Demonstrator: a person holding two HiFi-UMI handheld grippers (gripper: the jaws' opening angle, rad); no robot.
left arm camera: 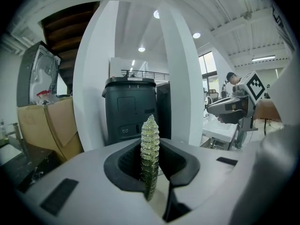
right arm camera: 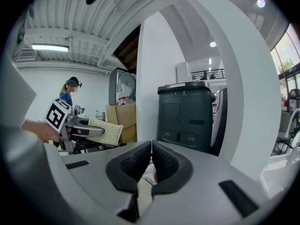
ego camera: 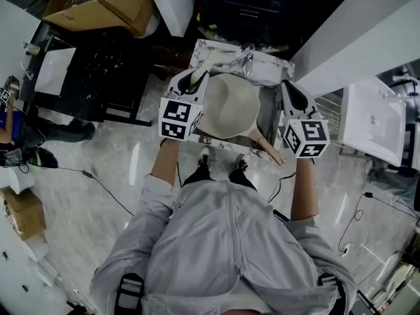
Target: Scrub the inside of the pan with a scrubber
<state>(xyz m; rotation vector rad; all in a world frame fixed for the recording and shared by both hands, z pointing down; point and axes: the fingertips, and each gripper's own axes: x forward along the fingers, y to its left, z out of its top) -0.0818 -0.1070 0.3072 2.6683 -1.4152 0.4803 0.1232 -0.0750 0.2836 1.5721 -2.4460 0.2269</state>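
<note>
The cream pan lies on a foil-lined surface in front of me, its wooden handle pointing back toward my right side. My left gripper hangs over the pan's left rim, raised and aimed out into the room. It is shut on a yellow-green scrubber, which stands edge-on between the jaws. My right gripper is held by the pan's right rim. Its jaws meet with nothing between them. The scrubber shows flat in the right gripper view, at the left.
A dark bin and a white column stand ahead of both grippers. Cardboard boxes sit at the far left and a white basin unit at the right. Someone stands at the left edge. Cables cross the floor.
</note>
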